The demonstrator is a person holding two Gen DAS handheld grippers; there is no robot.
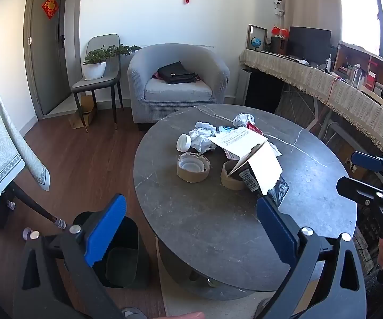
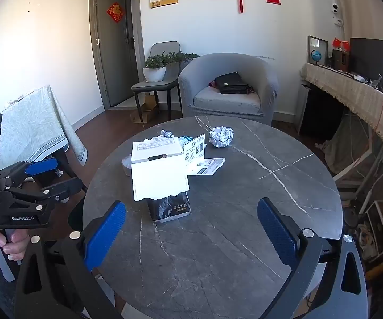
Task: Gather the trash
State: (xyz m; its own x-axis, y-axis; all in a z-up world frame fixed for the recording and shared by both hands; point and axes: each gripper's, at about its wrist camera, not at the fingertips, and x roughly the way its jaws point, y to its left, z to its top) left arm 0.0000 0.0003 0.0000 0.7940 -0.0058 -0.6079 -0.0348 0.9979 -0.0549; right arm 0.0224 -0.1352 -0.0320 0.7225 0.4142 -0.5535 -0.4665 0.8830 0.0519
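Trash lies on the round grey table (image 1: 218, 226): a torn open cardboard box (image 1: 255, 164), two brown tape rolls (image 1: 193, 167), a white cup (image 1: 183, 142) and crumpled paper balls (image 1: 243, 120). A black bin (image 1: 122, 255) stands on the floor left of the table. My left gripper (image 1: 191, 228) is open and empty, above the table's near left edge. In the right wrist view, my right gripper (image 2: 191, 228) is open and empty over the table's near side, short of the box (image 2: 162, 178). A paper ball (image 2: 221, 136) lies beyond.
A grey armchair (image 1: 178, 82) with a black bag stands behind the table. A chair with a potted plant (image 1: 95, 63) is by the door. A cloth-covered table (image 1: 2, 154) is at left, a long covered desk (image 1: 324, 85) at right.
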